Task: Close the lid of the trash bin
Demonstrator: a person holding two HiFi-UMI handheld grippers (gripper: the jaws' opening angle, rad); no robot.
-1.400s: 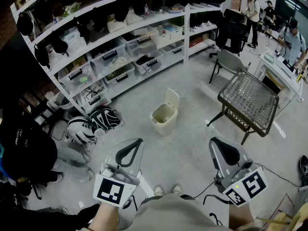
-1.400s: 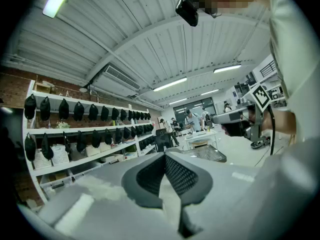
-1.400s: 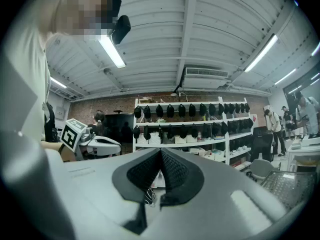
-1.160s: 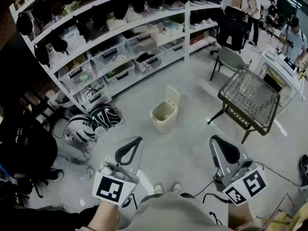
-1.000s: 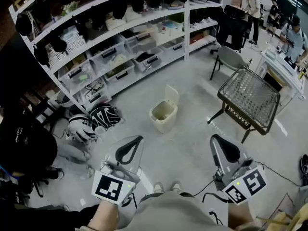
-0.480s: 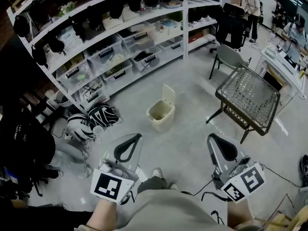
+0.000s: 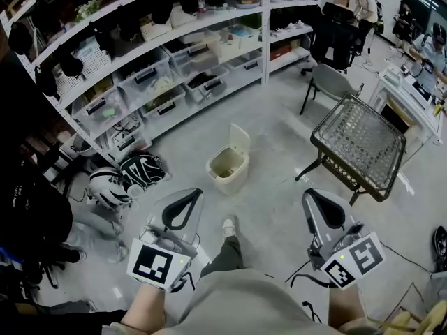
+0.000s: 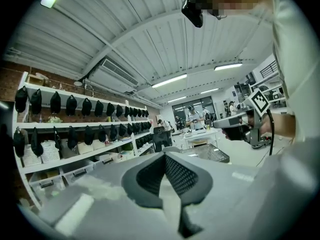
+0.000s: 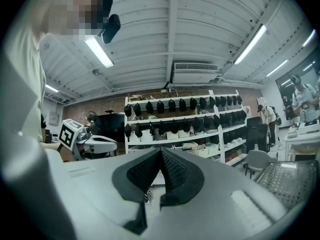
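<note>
A beige trash bin stands on the grey floor ahead of me, its lid tipped up at the back and the inside showing. My left gripper is held low at the left of the head view, well short of the bin, jaws shut with nothing between them. My right gripper is at the right, also shut and empty. The left gripper view shows its closed pads pointing level into the room. The right gripper view shows its closed pads facing the shelves; the bin is hidden there.
Long white shelving with bins and dark caps runs behind the trash bin. A wire-topped table and a grey chair stand to the right. Helmets and a bag lie left of the bin. My shoe is forward. People work at the far right.
I have stepped forward: one foot and leg now show ahead of me and the bin sits slightly nearer and more to the left. Both grippers stay shut and held as before.
</note>
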